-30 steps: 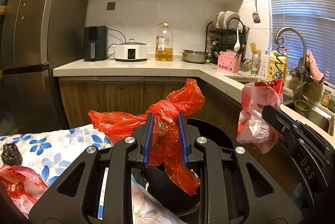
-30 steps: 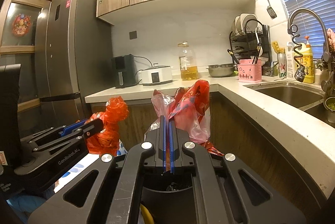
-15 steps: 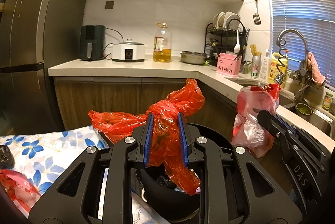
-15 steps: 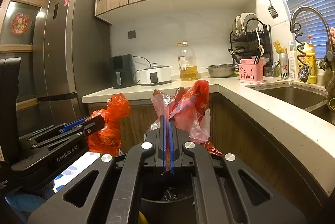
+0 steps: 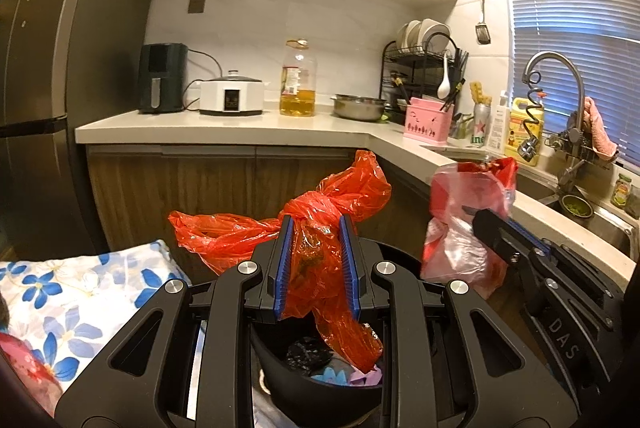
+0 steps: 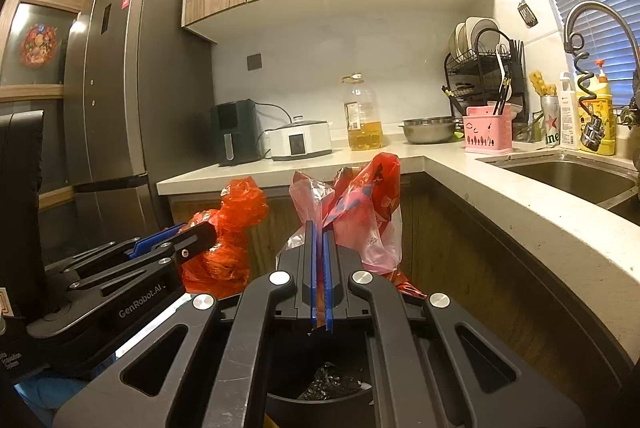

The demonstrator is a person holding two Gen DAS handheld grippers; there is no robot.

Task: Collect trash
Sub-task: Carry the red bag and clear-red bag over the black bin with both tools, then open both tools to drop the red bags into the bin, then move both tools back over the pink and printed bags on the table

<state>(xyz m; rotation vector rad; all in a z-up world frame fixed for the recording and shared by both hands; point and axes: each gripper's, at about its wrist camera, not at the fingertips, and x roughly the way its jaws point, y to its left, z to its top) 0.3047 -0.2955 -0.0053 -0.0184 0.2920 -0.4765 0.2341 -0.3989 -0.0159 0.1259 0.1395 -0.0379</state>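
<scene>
— What is recorded as collected so far?

— Two bags are held above the black trash bin [image 5: 320,384]. A knotted orange plastic bag [image 5: 316,248] is clamped between the blue-padded fingers of the left gripper [image 5: 316,228], the pads kept apart by the bunched film. Its tail hangs down into the bin's mouth. A pink-and-red plastic bag [image 6: 352,211] is pinched in the right gripper [image 6: 319,228], whose fingers are pressed nearly together on a thin fold of it.

— Is anything noted inside the bin?

— Yes. Dark crumpled waste [image 5: 306,352] and a few coloured scraps [image 5: 344,374] are seen at the bottom in the left wrist view; the dark waste is also seen in the right wrist view. Part of the collecting is therefore judged to be done.

— And what is left?

— Neither bag has been let go; both are to be dropped in or carried off with the bin, which of the two cannot be told. On the floral cloth [image 5: 80,292] at the left, a red object [image 5: 24,360] is partly shown at the frame edge. Whether it is trash cannot be settled from so small a portion.

— The table?

— Only kitchen items are observed on the table [image 5: 224,125]: an oil bottle [image 5: 298,79], a white cooker [image 5: 232,97], a steel bowl [image 5: 360,106]. No loose litter is made out there. The task is assessed as well advanced, not finished.
</scene>
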